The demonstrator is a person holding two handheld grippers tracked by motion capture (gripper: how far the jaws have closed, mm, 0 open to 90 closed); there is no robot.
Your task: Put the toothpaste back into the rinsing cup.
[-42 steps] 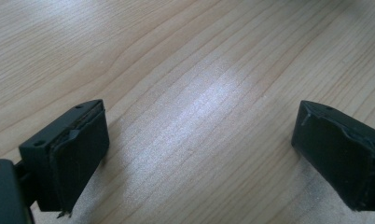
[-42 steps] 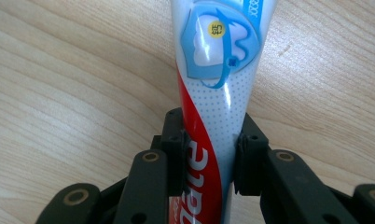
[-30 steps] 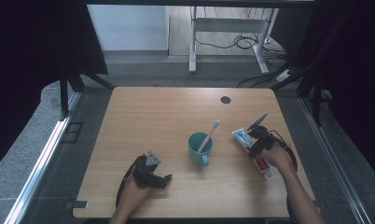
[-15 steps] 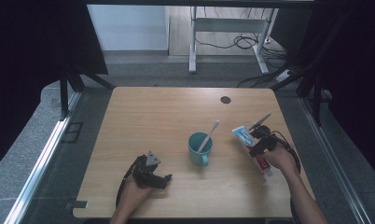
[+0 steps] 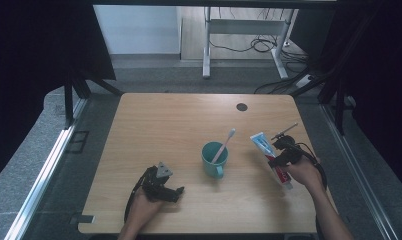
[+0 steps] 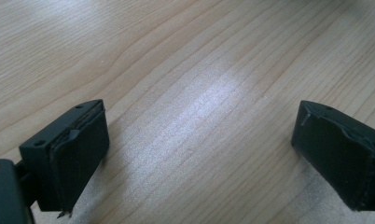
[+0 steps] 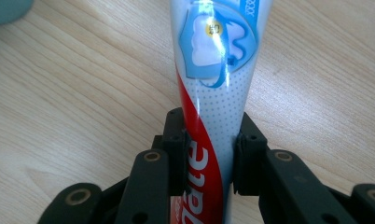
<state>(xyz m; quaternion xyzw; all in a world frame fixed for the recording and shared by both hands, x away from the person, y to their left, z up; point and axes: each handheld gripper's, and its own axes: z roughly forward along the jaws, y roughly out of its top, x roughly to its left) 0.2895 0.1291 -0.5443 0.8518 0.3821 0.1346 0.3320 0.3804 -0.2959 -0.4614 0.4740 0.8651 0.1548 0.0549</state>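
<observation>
Black jaws of my right gripper [image 7: 209, 158] are clamping the toothpaste tube [image 7: 218, 70] at four o'clock on the table [image 5: 154, 125]. My left gripper [image 6: 199, 158] is resting wide open at seven o'clock. At centre, the teal cup [image 5: 211, 159] is holding a toothbrush [image 5: 224, 145].

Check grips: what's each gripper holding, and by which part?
Right gripper: jaws shut on the toothpaste tube, clamped across its narrower lower body, near the red lettering. Left gripper: jaws open over bare table, holding nothing.
</observation>
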